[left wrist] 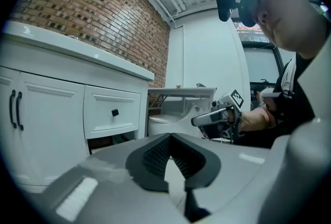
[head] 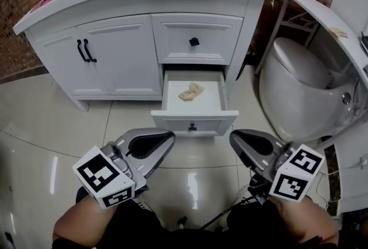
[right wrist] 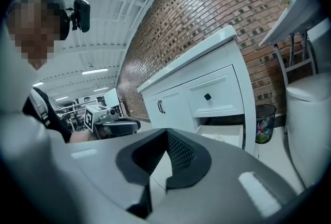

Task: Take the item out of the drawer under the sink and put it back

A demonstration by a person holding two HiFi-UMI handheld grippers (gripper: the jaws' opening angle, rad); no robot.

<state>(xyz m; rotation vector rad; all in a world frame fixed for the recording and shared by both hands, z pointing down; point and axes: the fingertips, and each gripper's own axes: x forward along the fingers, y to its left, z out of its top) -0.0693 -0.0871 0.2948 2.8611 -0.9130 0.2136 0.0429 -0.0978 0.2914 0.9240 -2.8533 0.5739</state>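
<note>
Head view: open drawer (head: 172,99) over glossy tile floor (head: 54,127).

The lower drawer (head: 194,122) is standing pulled out, its inside lying open from above and in front. The closed upper drawer (head: 195,38) is overhanging its rear edge. 1 crumpled beige item (head: 191,92) is sitting mid-drawer, leaving bare bottom on every side. The toilet (head: 299,87) is crowding the right flank, near the drawer's right corner. Bare tile floor (head: 195,153) is stretching open between the drawer front and the 2 grippers, left gripper (head: 168,136) and right gripper (head: 234,137).
</note>
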